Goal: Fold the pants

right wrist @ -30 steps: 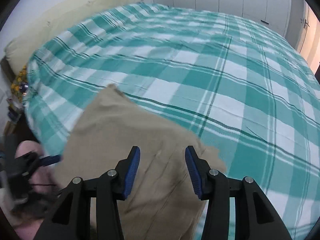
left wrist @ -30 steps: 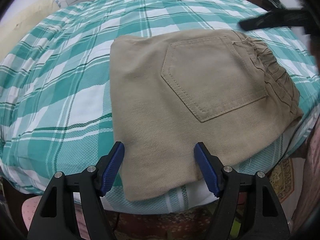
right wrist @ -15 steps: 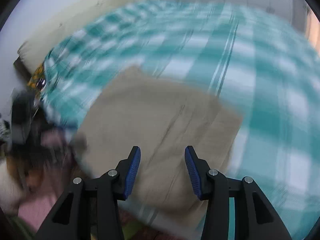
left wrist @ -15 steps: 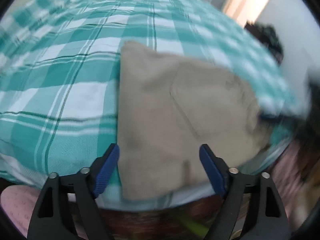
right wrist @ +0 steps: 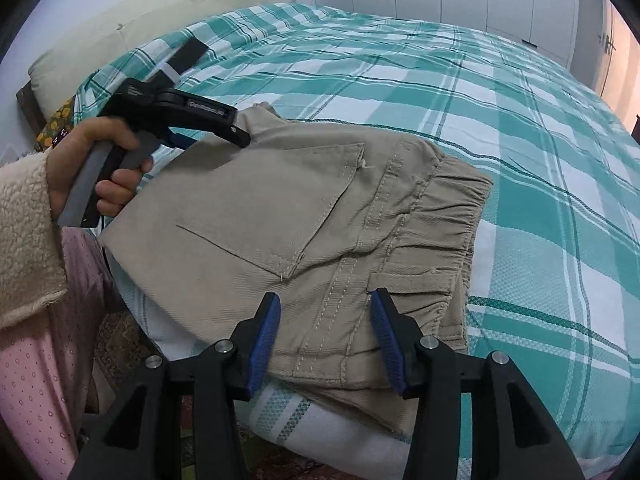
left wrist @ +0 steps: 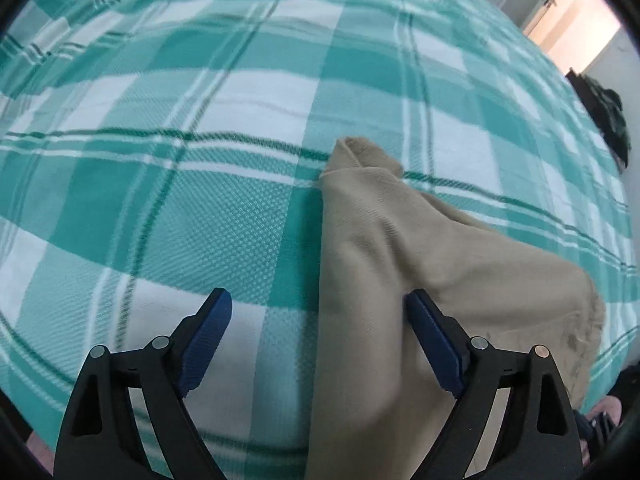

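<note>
On the bed [right wrist: 520,128] — pants [right wrist: 304,216] folded; pocket only in right view — both hand-held grippers agape.

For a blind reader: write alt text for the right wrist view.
Folded beige cotton pants lie on a teal-and-white plaid bedspread. The open blue-padded right gripper hovers over them; a hand holds the left gripper at their far corner.

The pants [left wrist: 420,280] are cut off by the lower frame edge in the left wrist view. In the right wrist view, the left gripper [right wrist: 240,138] fingertips are not distinguishable against the fabric. The person's sleeve [right wrist: 24,236] runs off the frame. The dark object [left wrist: 608,120] beyond the bed [left wrist: 200,100] is unidentifiable.
</note>
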{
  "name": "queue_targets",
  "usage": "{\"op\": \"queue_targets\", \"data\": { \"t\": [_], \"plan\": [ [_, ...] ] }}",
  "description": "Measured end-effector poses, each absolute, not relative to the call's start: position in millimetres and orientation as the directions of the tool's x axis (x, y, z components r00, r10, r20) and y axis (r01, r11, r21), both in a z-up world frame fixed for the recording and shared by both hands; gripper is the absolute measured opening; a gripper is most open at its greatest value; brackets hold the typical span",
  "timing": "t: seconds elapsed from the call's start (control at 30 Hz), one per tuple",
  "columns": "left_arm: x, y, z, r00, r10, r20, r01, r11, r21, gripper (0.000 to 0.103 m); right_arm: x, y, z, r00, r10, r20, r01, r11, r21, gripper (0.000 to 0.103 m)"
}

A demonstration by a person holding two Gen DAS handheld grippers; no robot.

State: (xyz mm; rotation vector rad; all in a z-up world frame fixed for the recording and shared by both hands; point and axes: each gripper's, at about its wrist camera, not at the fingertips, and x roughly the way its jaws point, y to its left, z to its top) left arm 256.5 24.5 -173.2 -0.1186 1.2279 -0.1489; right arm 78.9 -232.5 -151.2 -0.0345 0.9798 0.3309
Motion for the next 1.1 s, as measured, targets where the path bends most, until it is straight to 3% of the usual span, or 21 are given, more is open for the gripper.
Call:
{"op": "queue_targets", "data": {
  "t": [0.07, 0.13, 0.23, 0.33, 0.43, 0.53, 0.6, 0.67, 0.7, 0.73, 0.8, 0.93, 1.1],
  "plan": [
    [238, 31, -155, 0.35, -0.235, -0.907, 0.091, 0.972, -0.217, 0.088, 76, -238, -142, 0.509, 0.298, -0.808, -0.284, 0.944, 0.169, 0.048],
    [218, 40, -141, 0.366, -0.283, -0.887, 0.131, 0.959, -0.252, 0.089, 72, -262, -124, 0.524, 0.408, -0.747, -0.256, 0.912, 0.319, 0.049],
    [191, 60, -133, 0.335, -0.392, -0.857, 0.173, 0.92, -0.353, 0.091, 74, -310, -116, 0.561, 0.475, -0.677, -0.14, 0.861, 0.489, 0.064],
    [192, 60, -153, 0.226, -0.485, -0.845, 0.172, 0.874, -0.455, 0.091, 104, -345, -143, 0.463, 0.544, -0.7, -0.002, 0.79, 0.613, 0.064],
    [196, 47, -167, 0.191, -0.475, -0.859, 0.182, 0.877, -0.445, 0.09, 142, -360, -180, 0.339, 0.649, -0.681, 0.09, 0.698, 0.71, 0.063],
    [196, 30, -175, 0.14, -0.517, -0.845, 0.198, 0.85, -0.488, 0.088, 165, -353, -198, 0.271, 0.641, -0.718, 0.126, 0.716, 0.687, 0.061],
    [195, 18, -175, 0.143, -0.472, -0.87, 0.217, 0.873, -0.437, 0.085, 174, -341, -205, 0.213, 0.654, -0.726, 0.12, 0.72, 0.683, 0.06],
    [192, 14, -172, 0.163, -0.41, -0.897, 0.22, 0.902, -0.372, 0.065, 178, -332, -202, 0.193, 0.614, -0.765, 0.095, 0.765, 0.638, 0.049],
    [190, 13, -168, 0.173, -0.389, -0.905, 0.215, 0.911, -0.35, 0.045, 178, -329, -196, 0.198, 0.595, -0.779, 0.074, 0.783, 0.617, 0.047],
    [188, 12, -164, 0.185, -0.374, -0.909, 0.218, 0.917, -0.333, 0.031, 176, -325, -191, 0.209, 0.567, -0.797, 0.047, 0.808, 0.587, 0.044],
    [184, 7, -152, 0.211, -0.351, -0.912, 0.233, 0.925, -0.302, 0.021, 170, -307, -171, 0.244, 0.475, -0.845, -0.042, 0.876, 0.48, 0.041],
    [175, -7, -127, 0.267, -0.326, -0.907, 0.274, 0.928, -0.253, 0.016, 159, -282, -138, 0.327, 0.363, -0.872, -0.146, 0.932, 0.333, 0.034],
    [182, -19, -95, 0.313, -0.348, -0.884, 0.298, 0.92, -0.256, 0.015, 155, -270, -103, 0.383, 0.35, -0.855, -0.214, 0.934, 0.287, 0.032]
  ]
}}
